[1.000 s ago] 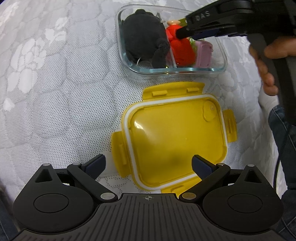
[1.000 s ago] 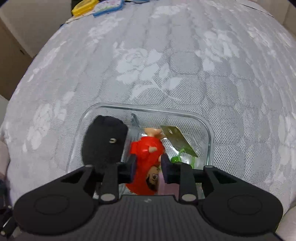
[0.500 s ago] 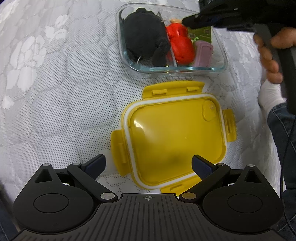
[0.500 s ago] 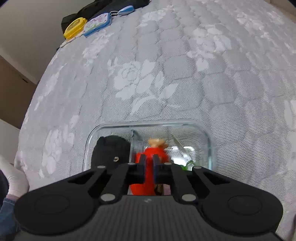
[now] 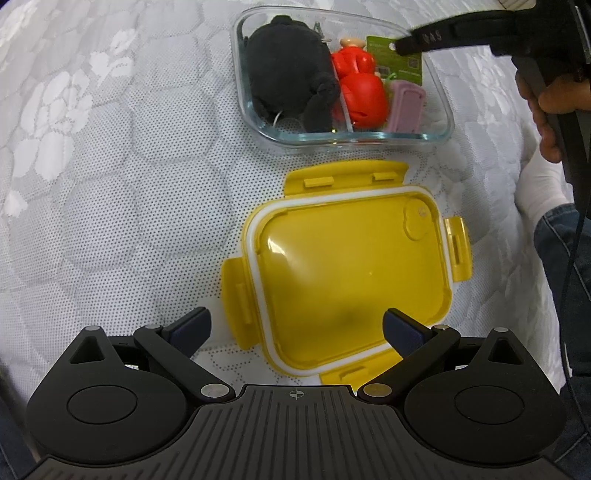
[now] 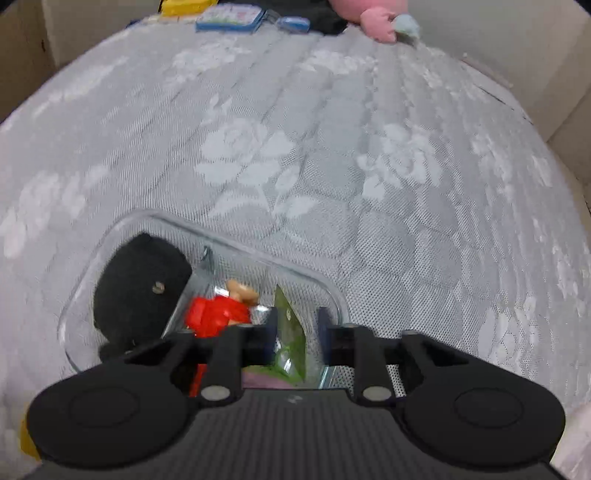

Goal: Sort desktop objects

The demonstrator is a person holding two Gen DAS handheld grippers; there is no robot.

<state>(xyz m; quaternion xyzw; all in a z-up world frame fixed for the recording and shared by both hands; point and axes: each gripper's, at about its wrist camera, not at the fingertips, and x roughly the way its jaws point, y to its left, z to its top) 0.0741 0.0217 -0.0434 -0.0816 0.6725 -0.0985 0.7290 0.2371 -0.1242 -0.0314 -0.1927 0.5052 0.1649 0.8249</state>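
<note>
A clear glass container (image 5: 441, 122) sits on the white patterned cloth. It holds a black plush toy (image 5: 288, 77), a red figure (image 5: 364, 92), a green card (image 5: 384, 59) and a mauve piece (image 5: 406, 107). Its yellow lid (image 5: 351, 273) lies loose in front of it. My left gripper (image 5: 295, 326) is open and empty over the lid's near edge. My right gripper (image 6: 295, 326) is open above the container (image 6: 88, 291), with the green card (image 6: 290, 332) below its gap and the red figure (image 6: 218, 314) and black plush (image 6: 140, 288) to the left.
At the cloth's far edge lie a blue-rimmed case (image 6: 229, 18), a yellow item (image 6: 184, 5) and a pink plush (image 6: 373, 14). A cardboard wall (image 6: 569, 103) rises on the right. A person's leg in jeans (image 5: 561, 266) is at the right.
My right gripper let go of the red figure in the container, rose and shifted right, and its fingers have opened. The left gripper stayed still.
</note>
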